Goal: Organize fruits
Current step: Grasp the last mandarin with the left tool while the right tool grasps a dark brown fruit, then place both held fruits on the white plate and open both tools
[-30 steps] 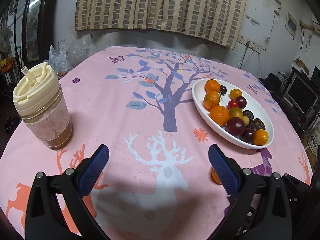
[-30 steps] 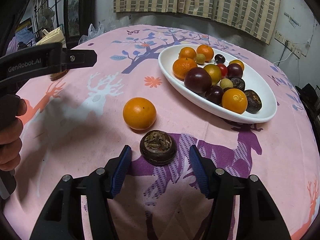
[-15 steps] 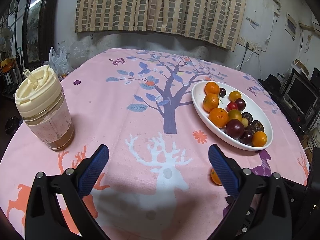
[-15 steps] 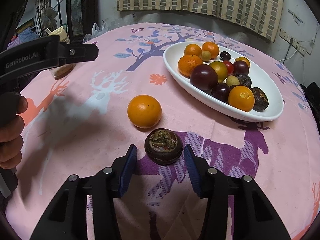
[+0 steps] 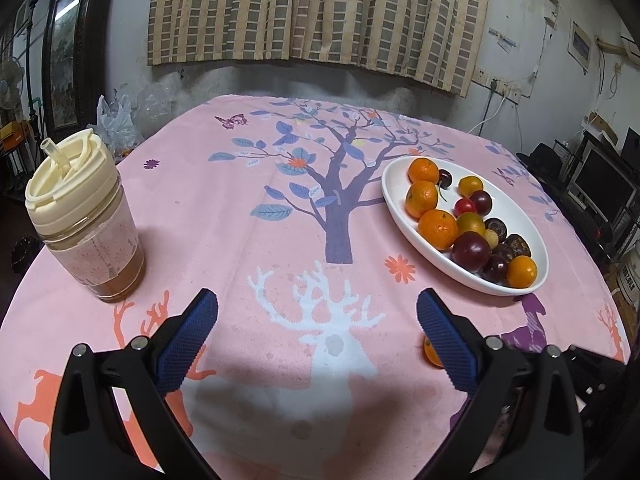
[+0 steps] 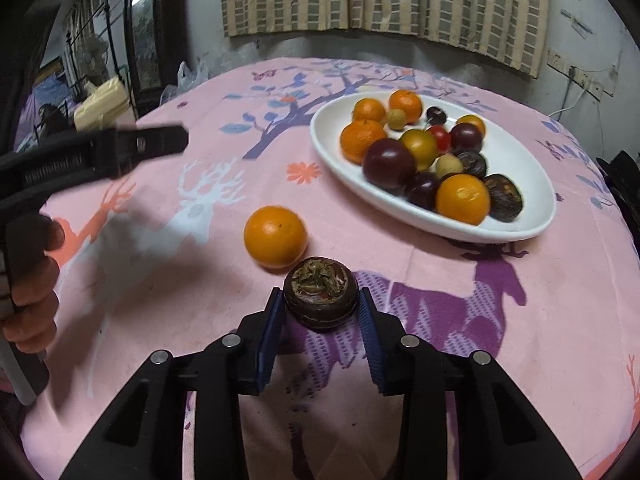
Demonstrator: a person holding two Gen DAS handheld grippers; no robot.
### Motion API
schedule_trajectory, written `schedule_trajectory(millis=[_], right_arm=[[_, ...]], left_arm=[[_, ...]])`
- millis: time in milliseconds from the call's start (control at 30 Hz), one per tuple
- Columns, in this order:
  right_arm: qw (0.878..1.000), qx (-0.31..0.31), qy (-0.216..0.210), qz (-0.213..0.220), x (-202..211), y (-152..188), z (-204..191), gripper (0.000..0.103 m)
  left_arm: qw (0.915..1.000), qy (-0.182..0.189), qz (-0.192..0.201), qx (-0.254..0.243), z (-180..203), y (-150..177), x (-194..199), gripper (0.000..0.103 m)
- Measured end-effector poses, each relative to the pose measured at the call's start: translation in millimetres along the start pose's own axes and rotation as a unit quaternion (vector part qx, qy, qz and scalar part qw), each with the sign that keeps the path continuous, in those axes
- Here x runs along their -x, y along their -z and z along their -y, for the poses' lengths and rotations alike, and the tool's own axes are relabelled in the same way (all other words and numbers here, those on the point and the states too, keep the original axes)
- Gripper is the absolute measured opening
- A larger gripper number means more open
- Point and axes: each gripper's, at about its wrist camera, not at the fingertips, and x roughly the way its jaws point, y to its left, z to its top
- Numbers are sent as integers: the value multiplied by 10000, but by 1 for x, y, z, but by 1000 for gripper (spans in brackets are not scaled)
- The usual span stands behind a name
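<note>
Our right gripper (image 6: 321,312) has closed onto the dark fruit (image 6: 321,298) beside the orange (image 6: 275,237); our left gripper (image 5: 317,334) stays spread apart.

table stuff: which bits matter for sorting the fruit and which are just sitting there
Part of the job: dark round fruit between the right gripper fingers; loose orange; white plate of fruit.

Just lying about: lidded cup; plastic bags; left gripper, open and idle.
</note>
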Motion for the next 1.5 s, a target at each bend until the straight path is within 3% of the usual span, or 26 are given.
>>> schedule_trajectory(millis=[200,400,467,600,800,1067,1367,1500], right_arm=[[9964,-737,137,406,23,-8,32,38],[9912,-1096,248,702,40,-13,52,38],[9905,-1133,256,733,42,-13,55,38],[9902,-1173,212,729,46,-12,56,38],[9901,-1175,189,739,48,-12,54,38],[9905,-1187,196,667,45,-11,55,38],[9917,-1107,95,647,40,-10,51,38],[9922,-954,-46,805,48,-12,44,38]], left_arm=[[9988,260,-74,-396,17,9,-6,98],[9890,974,-152,-1107,53,20,-14,97],[9848,1026,-201,-1384,67,24,-20,84],[9789,1131,-480,-1635,85,30,-36,72],[9776,1178,-859,-1520,89,31,-55,65],[9775,972,-951,-1610,94,37,-57,40],[9804,817,-822,-1593,89,43,-39,40],[9833,1049,-608,-1356,80,36,-13,40]])
